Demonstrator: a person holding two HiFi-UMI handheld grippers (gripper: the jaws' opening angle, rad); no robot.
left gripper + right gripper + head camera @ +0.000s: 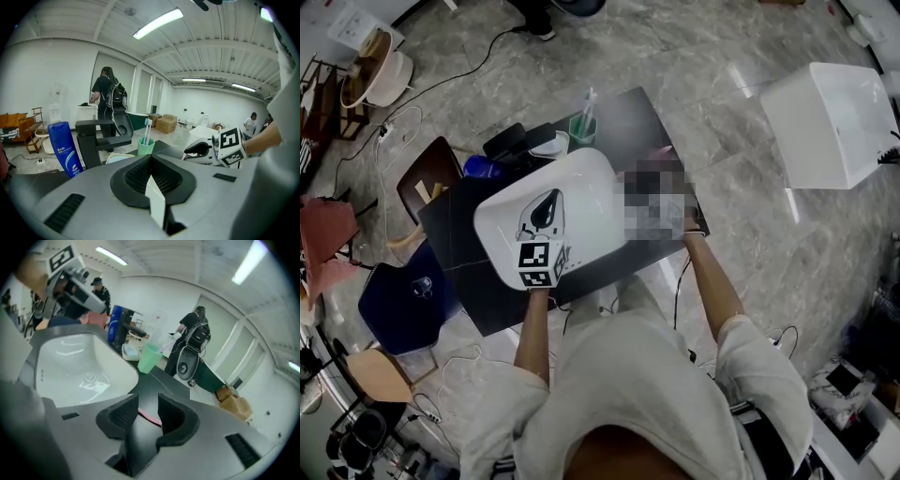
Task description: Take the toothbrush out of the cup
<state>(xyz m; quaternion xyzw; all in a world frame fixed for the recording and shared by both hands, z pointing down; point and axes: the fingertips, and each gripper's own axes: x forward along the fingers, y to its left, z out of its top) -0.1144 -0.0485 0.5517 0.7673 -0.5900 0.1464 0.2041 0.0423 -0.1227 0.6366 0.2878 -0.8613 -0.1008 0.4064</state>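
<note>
My right gripper (147, 399) is open, holding nothing. A pink toothbrush (151, 418), I think, lies flat below it, near the green cup (149, 358). Another toothbrush (146, 130) stands in the cup. I should lift straight up and not bump the pink one. My left gripper (151, 159) is closed tight and empty.

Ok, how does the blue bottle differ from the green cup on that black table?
The blue bottle is tall, slim and capped; the green cup is short and open-topped. The bottle carries a printed label; the cup is plain. A toothbrush stands in the cup; nothing sticks out of the bottle. In the left gripper view the bottle stands left of the black faucet, the cup right of it. Both stand upright on the black table.
</note>
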